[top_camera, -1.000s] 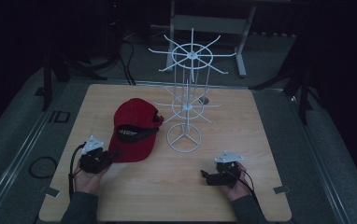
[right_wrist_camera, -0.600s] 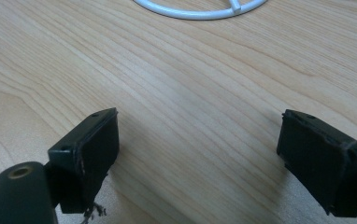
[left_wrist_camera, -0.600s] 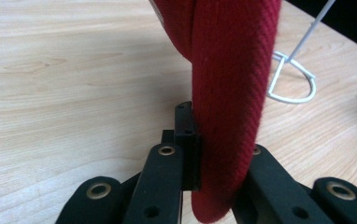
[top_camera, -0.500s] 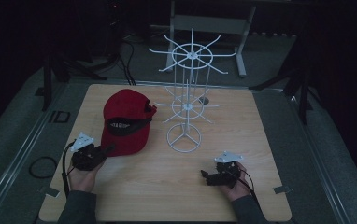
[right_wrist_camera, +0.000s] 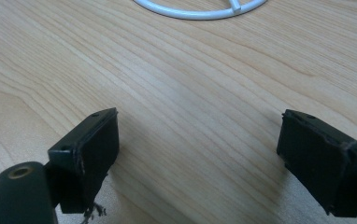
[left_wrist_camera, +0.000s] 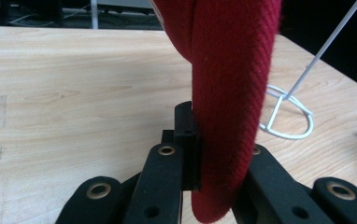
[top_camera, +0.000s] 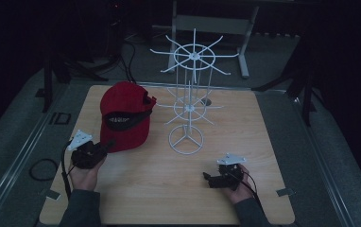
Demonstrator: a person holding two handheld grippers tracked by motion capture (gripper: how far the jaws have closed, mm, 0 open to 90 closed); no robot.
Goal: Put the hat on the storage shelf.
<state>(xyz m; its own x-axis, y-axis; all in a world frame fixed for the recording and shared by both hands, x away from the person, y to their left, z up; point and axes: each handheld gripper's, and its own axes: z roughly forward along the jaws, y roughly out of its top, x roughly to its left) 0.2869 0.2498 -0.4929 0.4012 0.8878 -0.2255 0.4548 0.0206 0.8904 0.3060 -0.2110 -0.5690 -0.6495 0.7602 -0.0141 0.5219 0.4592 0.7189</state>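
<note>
The red cap (left_wrist_camera: 228,93) is coarse woven twill cloth; beside it, the white wire display stand (top_camera: 186,106) looks smooth-coated, on a matt pale wood-grain table (top_camera: 244,123).

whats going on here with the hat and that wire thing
A person at a wooden table holds a gripper in each hand. The left gripper is shut on the brim of a red cap, which stands tilted up beside a white wire display rack. The right gripper is open, low over bare wood near the rack's ring base, holding nothing. The cap is not on the rack.
</note>
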